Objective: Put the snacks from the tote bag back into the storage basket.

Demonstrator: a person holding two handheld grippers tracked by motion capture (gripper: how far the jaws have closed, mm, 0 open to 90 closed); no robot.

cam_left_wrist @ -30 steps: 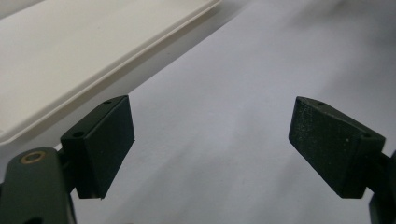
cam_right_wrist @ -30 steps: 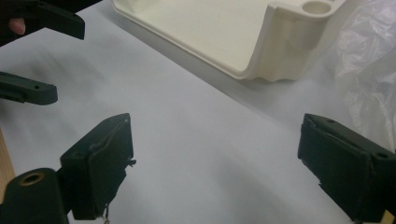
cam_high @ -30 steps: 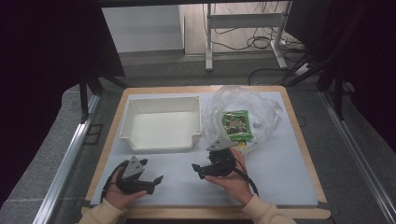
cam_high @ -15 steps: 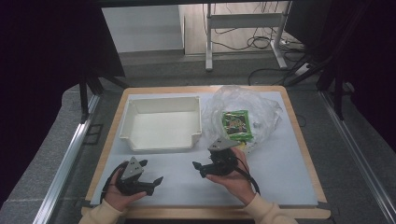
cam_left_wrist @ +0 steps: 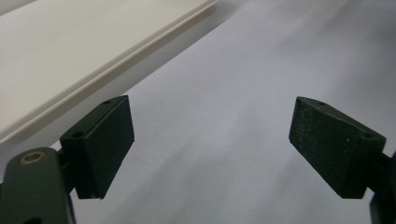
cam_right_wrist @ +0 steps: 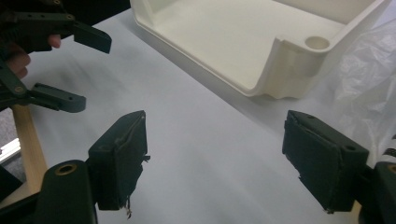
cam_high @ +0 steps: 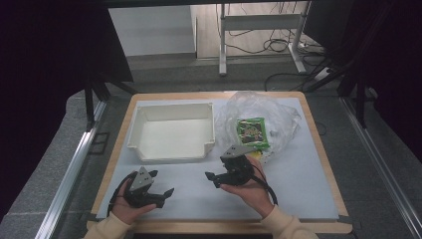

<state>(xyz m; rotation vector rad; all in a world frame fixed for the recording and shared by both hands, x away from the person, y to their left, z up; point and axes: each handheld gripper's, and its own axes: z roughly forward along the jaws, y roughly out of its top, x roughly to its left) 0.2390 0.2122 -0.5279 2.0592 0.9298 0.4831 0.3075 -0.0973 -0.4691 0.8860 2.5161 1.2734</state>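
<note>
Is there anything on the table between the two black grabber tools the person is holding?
No. Between the left gripper and the right gripper lies only bare white mat, as the high view shows.

tray left | bag right, touching tray | packet in bag | both grippers before tray

Looks like a lab recording bay: wood-rimmed table at centre frame under a pale mat, dark curtains along both edges, metal rail lower left, cables snaking across the top.
</note>
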